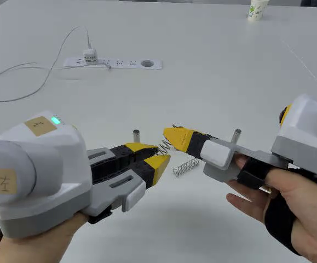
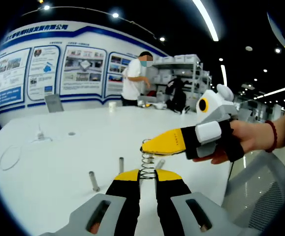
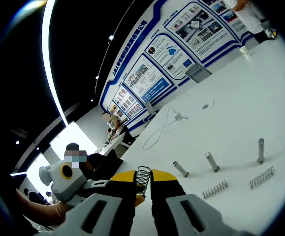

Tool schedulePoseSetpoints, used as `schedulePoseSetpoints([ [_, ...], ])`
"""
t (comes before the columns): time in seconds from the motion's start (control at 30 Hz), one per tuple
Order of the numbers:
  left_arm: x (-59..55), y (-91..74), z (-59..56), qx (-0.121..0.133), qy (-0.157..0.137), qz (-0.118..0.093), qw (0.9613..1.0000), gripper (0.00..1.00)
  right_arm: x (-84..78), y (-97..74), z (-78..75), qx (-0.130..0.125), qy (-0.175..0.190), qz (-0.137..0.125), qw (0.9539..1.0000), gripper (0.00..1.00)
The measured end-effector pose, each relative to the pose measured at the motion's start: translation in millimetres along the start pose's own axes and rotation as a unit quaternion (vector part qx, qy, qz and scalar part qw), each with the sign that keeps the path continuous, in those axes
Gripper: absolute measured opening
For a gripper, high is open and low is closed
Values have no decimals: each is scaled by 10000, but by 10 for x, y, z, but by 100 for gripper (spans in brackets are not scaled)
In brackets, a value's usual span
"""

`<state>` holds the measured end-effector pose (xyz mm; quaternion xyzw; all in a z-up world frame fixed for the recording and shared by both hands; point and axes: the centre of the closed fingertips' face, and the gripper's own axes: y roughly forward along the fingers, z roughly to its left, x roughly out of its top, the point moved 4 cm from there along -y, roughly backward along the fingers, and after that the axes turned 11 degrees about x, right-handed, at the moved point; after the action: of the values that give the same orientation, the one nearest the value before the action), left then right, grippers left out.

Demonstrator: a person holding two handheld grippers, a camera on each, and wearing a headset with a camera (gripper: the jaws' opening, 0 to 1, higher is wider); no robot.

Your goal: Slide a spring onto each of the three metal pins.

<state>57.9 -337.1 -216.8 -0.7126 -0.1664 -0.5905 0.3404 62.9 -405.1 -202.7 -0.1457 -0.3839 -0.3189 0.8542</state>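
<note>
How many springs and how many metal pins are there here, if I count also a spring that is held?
Springs: 3, one held, two lying loose
Metal pins: 3, all upright and bare
Total: 6

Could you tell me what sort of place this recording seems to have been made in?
Probably a company lab or showroom: a big white table, blue-framed display boards along the wall, and stocked shelves at the back.
</note>
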Motion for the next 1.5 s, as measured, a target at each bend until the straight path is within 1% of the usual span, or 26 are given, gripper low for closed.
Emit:
schedulePoseSetpoints([
  [0.13,-5,12,22,71,134,78,9999,12,-2,12,-1,-2,-127,49,9999,11],
  [0.2,-23,18,41,143,289,165,9993,13,5,16,-7,-25,-235,70,9997,11],
  [0.27,-56,21,59,205,394,277,9986,16,22,21,-14,-46,-324,86,9994,11],
  [0.3,-61,19,65,217,415,280,9985,17,30,24,-17,-58,-379,99,9992,11],
  [0.33,-68,17,69,223,428,296,9984,18,42,26,-22,-86,-452,111,9989,11],
  [0.37,-78,14,78,239,439,324,9982,18,57,29,-32,-126,-616,150,9979,11],
  [0.5,-110,8,110,301,451,394,9978,24,98,59,-42,-177,-961,229,9950,11],
  [0.57,-122,4,130,343,472,405,9975,28,124,83,-47,-196,-1171,279,9925,11],
  [0.6,-130,1,143,370,473,412,9973,30,141,101,-49,-200,-1342,322,9902,11],
  [0.67,-139,-3,165,413,487,418,9971,34,155,127,-44,-200,-1501,376,9877,11],
  [0.7,-154,-6,187,456,511,439,9967,36,163,149,-47,-209,-1652,430,9851,11],
  [0.77,-171,-10,215,510,550,443,9962,40,170,180,-51,-211,-1797,482,9823,11],
  [0.83,-197,-17,246,540,563,472,9958,43,188,218,-62,-233,-2003,515,9781,11],
  [0.87,-215,-20,265,559,566,485,9957,45,188,243,-72,-259,-2051,534,9769,11],
  [1.0,-268,-28,307,561,519,544,9956,52,187,335,-128,-264,-2108,570,9755,11],
  [1.1,-302,-34,329,576,551,585,9951,58,201,411,-188,-297,-2173,585,9739,11],
  [1.13,-309,-35,334,574,555,591,9951,59,210,431,-203,-297,-2162,586,9741,11],
  [1.2,-325,-36,342,553,555,605,9951,61,230,481,-240,-304,-2143,567,9746,11],
  [1.3,-348,-25,356,545,514,571,9956,64,251,551,-301,-335,-2165,567,9741,11],
  [1.5,-408,2,363,527,498,640,9953,69,242,676,-393,-332,-2280,665,9708,11],
])
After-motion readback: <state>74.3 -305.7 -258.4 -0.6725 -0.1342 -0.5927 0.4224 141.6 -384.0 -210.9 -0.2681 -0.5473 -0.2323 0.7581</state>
